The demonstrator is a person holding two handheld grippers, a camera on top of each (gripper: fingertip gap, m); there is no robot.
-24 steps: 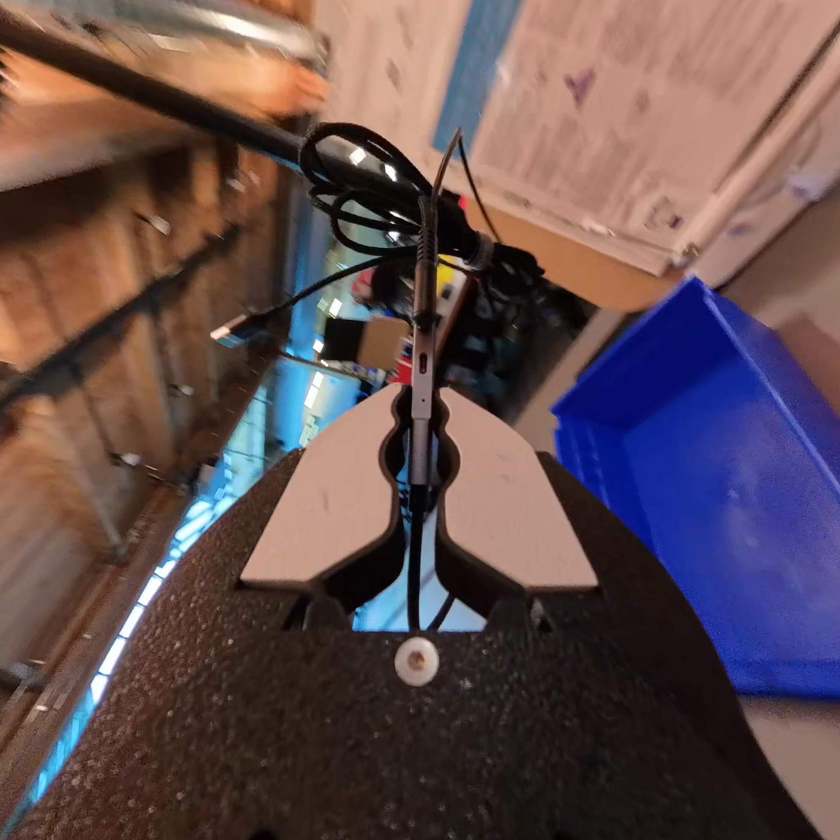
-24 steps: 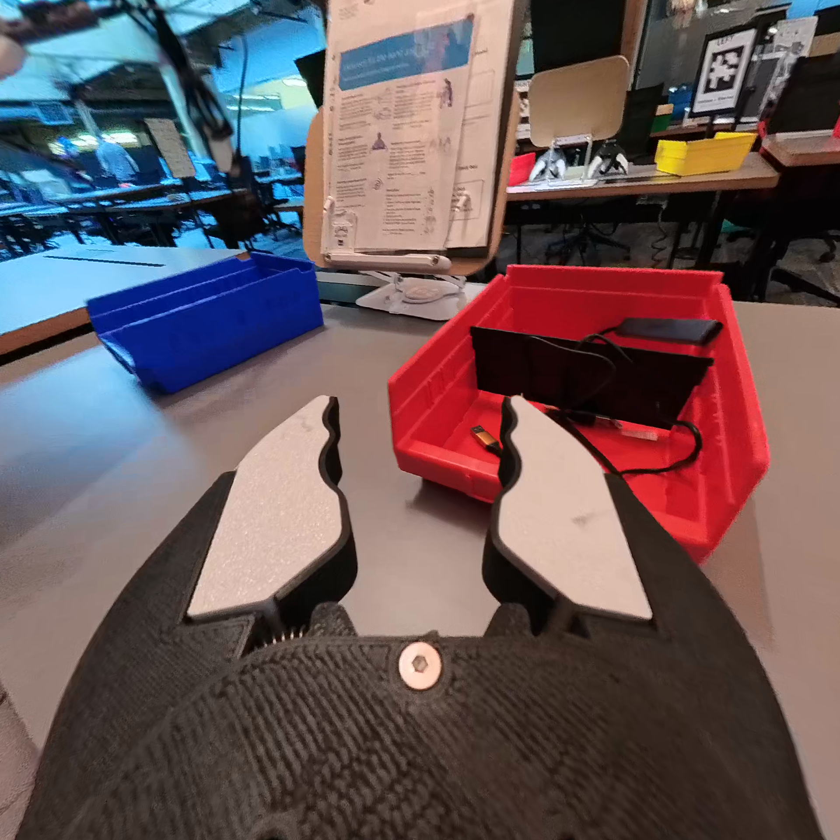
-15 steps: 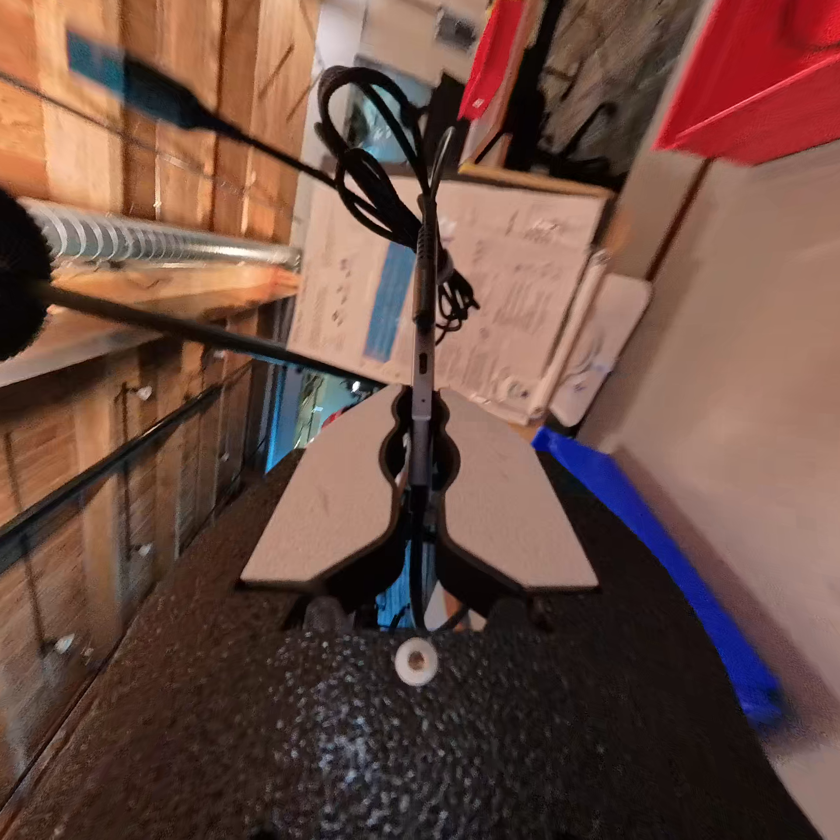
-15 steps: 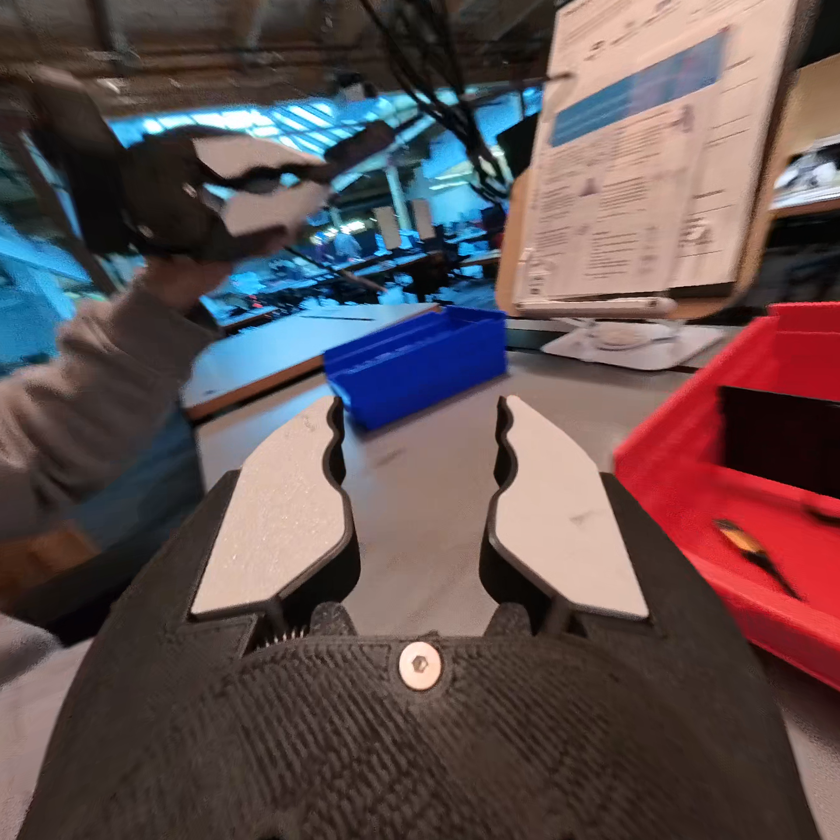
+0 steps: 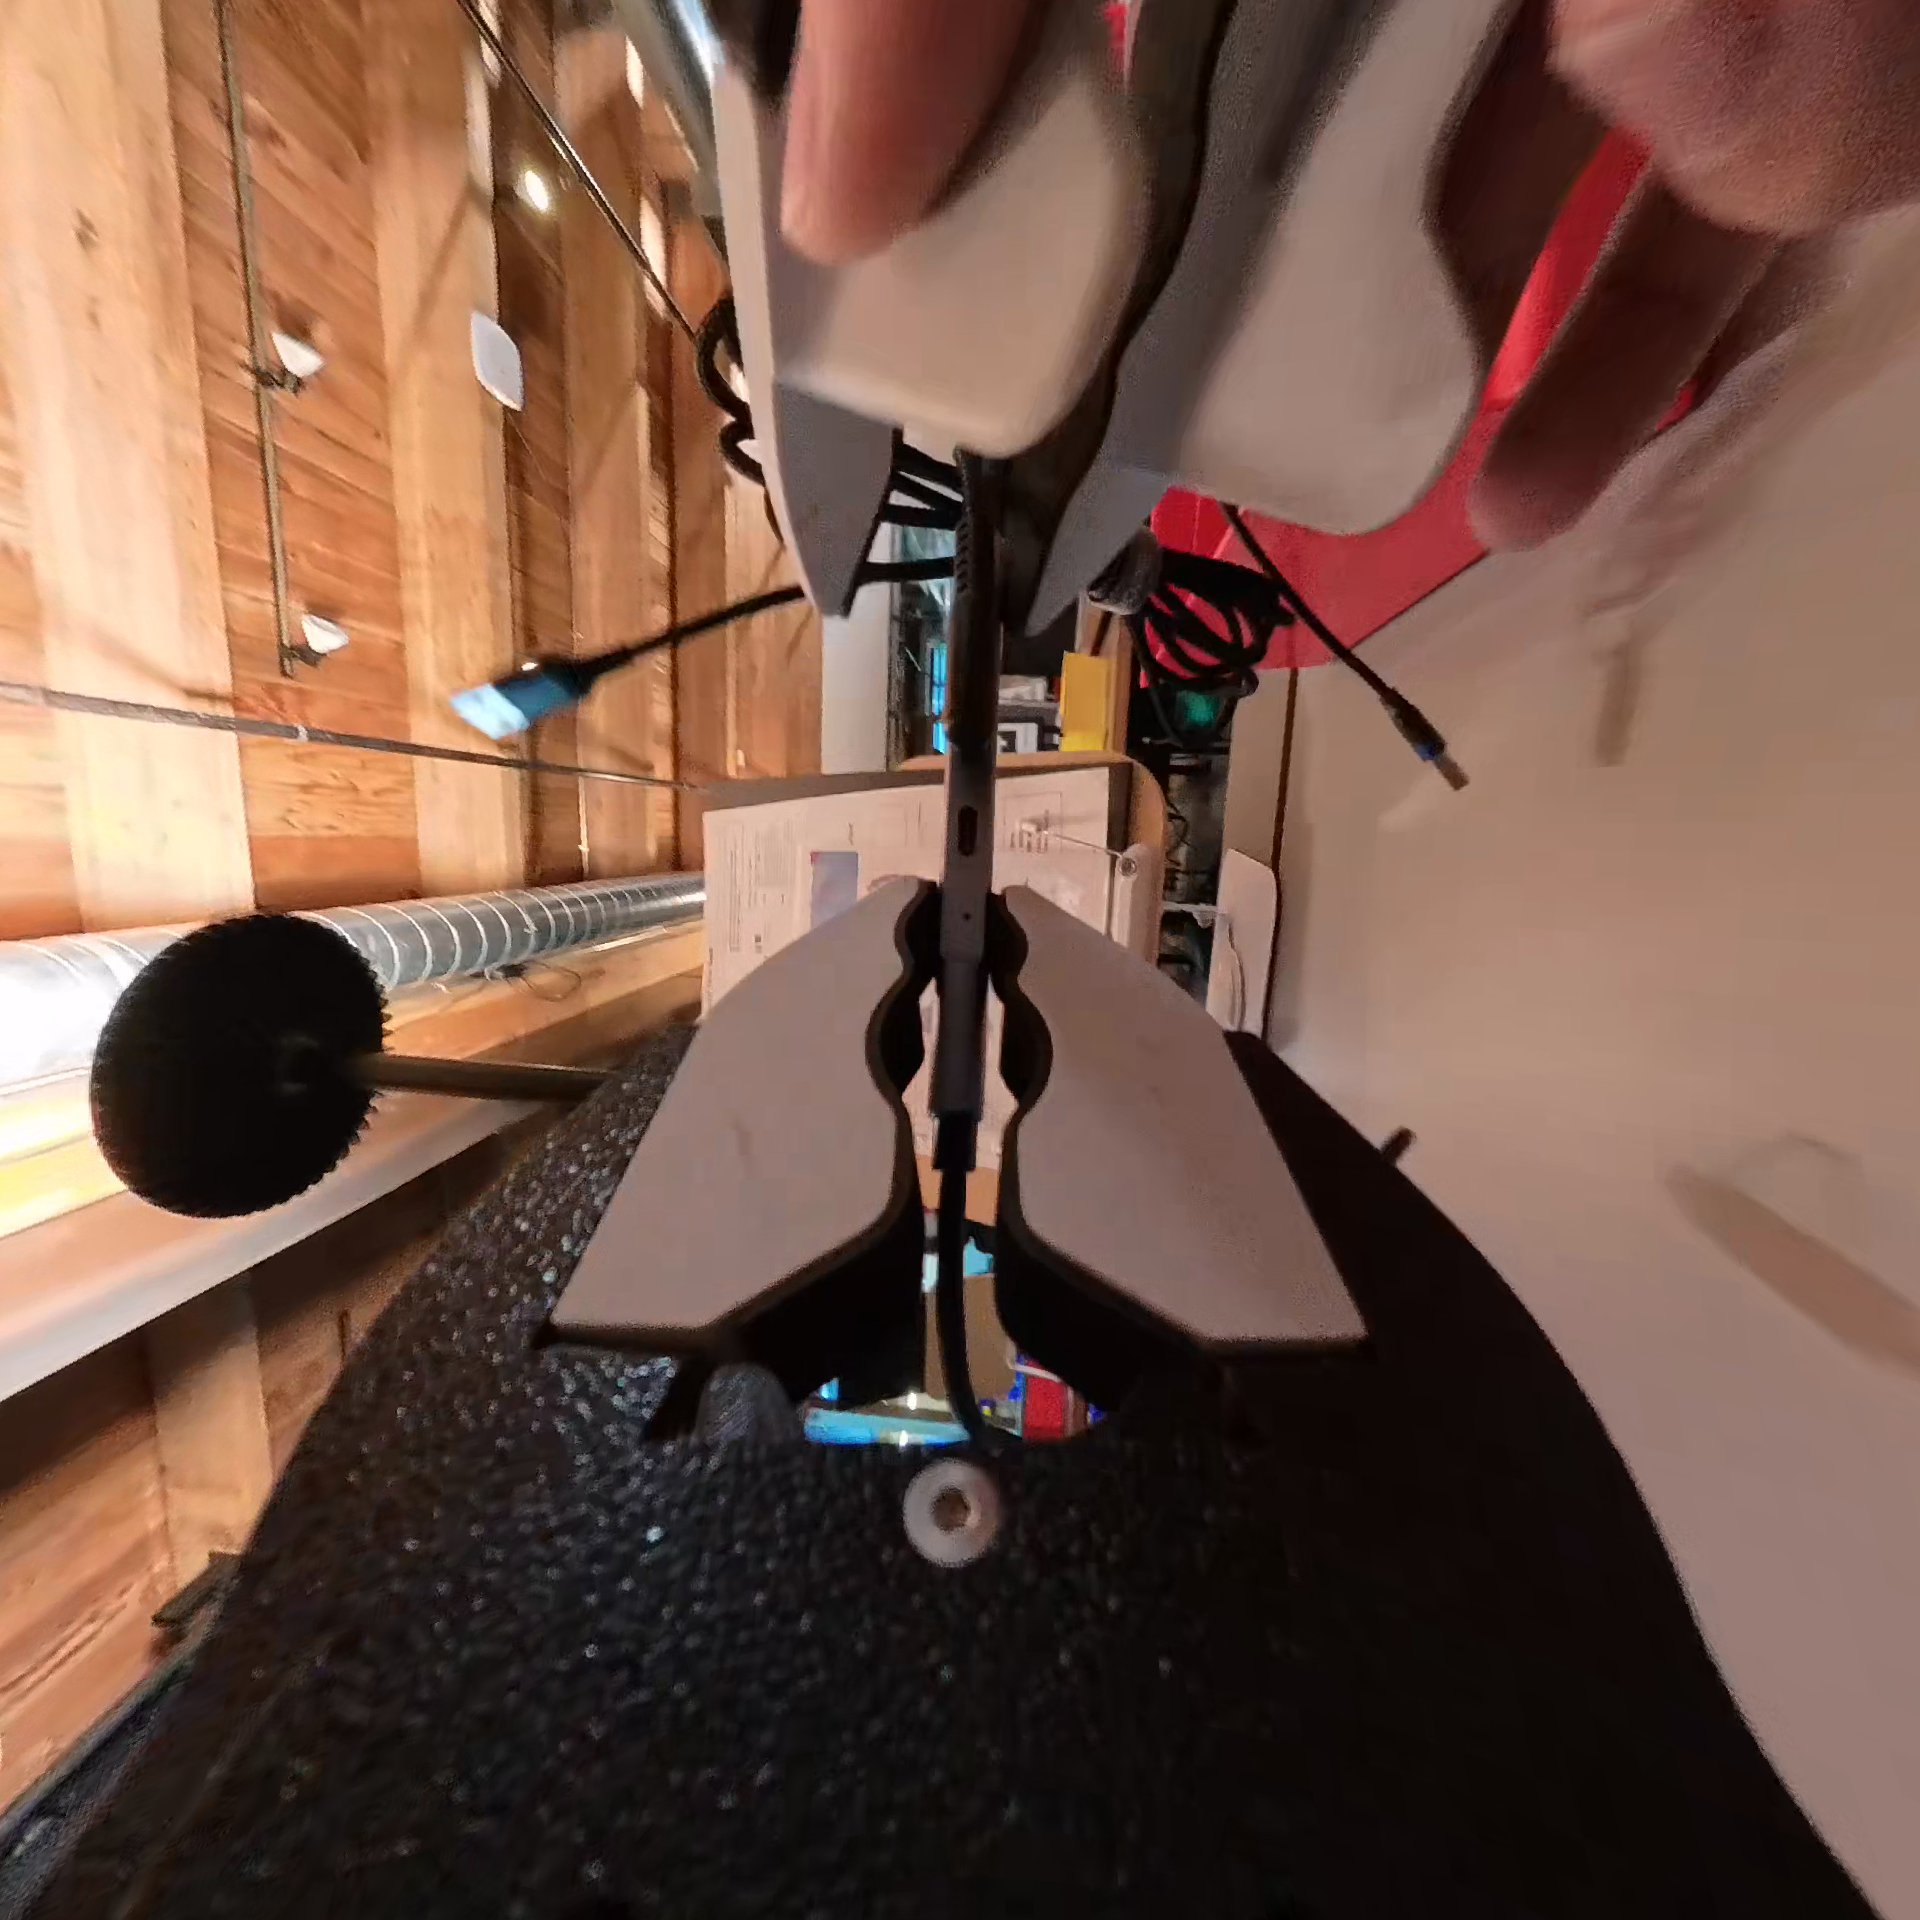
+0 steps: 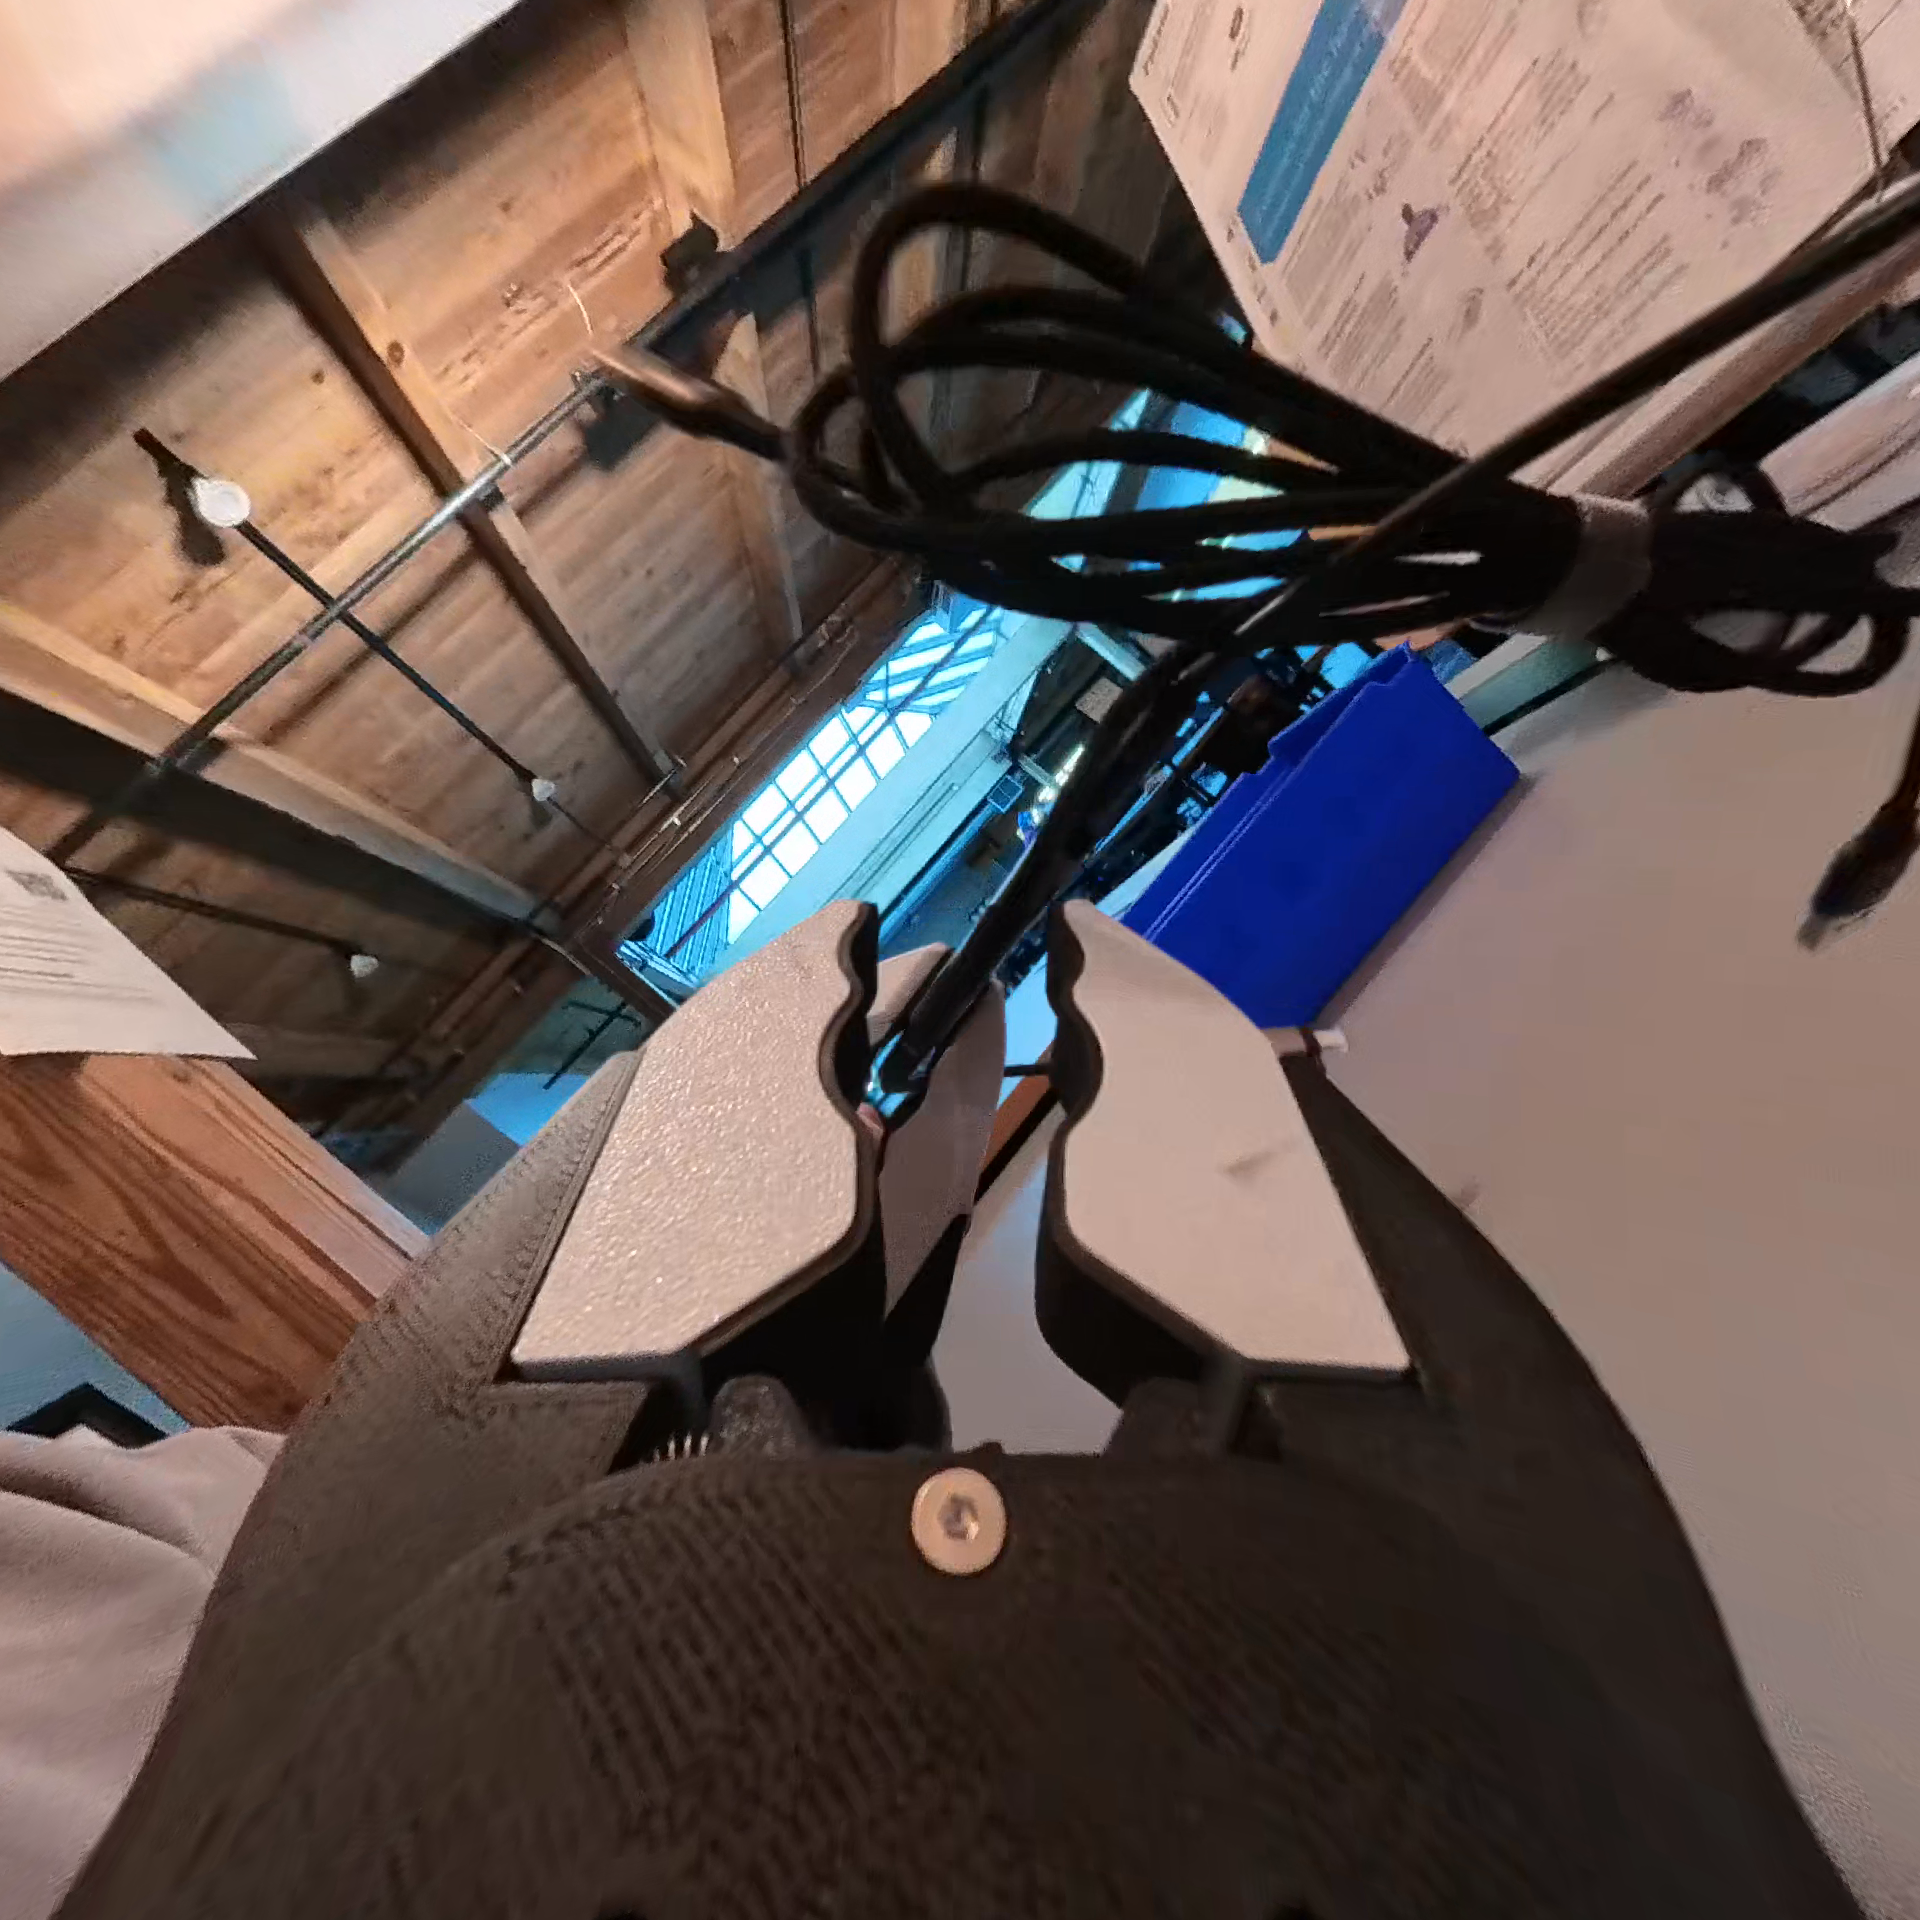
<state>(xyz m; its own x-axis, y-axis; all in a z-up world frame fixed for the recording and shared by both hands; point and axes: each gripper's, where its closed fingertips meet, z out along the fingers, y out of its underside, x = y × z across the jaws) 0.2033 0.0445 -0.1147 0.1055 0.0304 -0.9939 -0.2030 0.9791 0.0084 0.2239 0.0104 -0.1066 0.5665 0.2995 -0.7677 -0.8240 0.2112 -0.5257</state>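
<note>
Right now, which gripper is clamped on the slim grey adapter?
The left gripper: its jaws pinch the grey adapter, while the right gripper stands open.

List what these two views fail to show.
- Left wrist view: the red bin is mostly covered by the right gripper and a blurred hand; contents hidden.
- Left wrist view: the grey adapter in the left gripper shows only its thin edge.
- Right wrist view: the blue bin shows only outer walls.
- Right wrist view: the cable bundle runs off the right edge; a dangling plug is blurred.
</note>
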